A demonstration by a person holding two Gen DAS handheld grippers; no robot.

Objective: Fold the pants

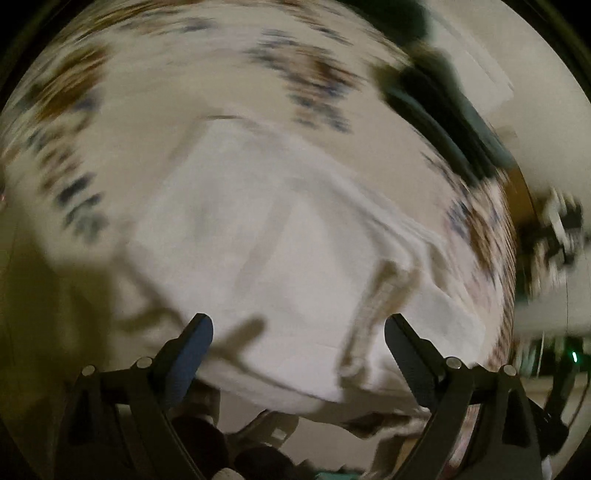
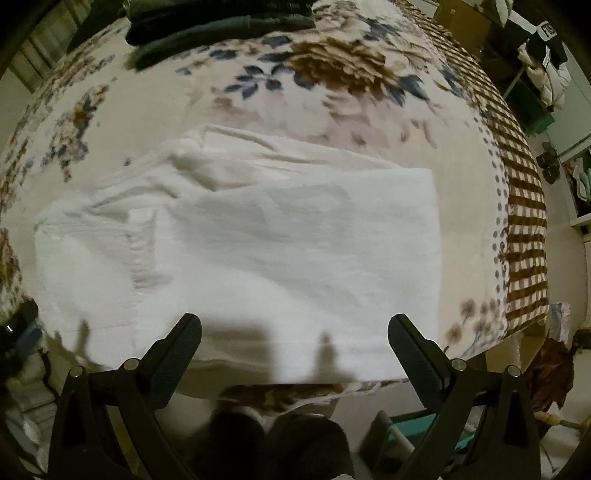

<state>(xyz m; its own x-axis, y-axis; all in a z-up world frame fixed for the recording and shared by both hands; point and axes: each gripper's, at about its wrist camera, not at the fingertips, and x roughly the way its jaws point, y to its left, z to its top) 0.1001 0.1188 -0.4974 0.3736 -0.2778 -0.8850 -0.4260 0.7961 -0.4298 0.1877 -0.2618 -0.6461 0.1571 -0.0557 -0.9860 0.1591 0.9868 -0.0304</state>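
Note:
White pants (image 2: pixel 258 236) lie folded flat on a floral blanket (image 2: pixel 332 74), with a gathered waistband toward the left. My right gripper (image 2: pixel 294 328) hangs above their near edge, open, with nothing between its fingers. The left wrist view is blurred by motion. It shows the same white pants (image 1: pixel 280 229) with a drawstring (image 1: pixel 373 310) trailing near the lower right. My left gripper (image 1: pixel 298 328) stands open above them with nothing in its jaws.
Dark folded garments (image 2: pixel 218 26) lie at the far side of the blanket. A brown checked border (image 2: pixel 524 221) runs down the bed's right edge. Shelves and hanging clothes (image 2: pixel 546 74) stand to the right. A person's dark shoes (image 2: pixel 280 443) are on the floor below.

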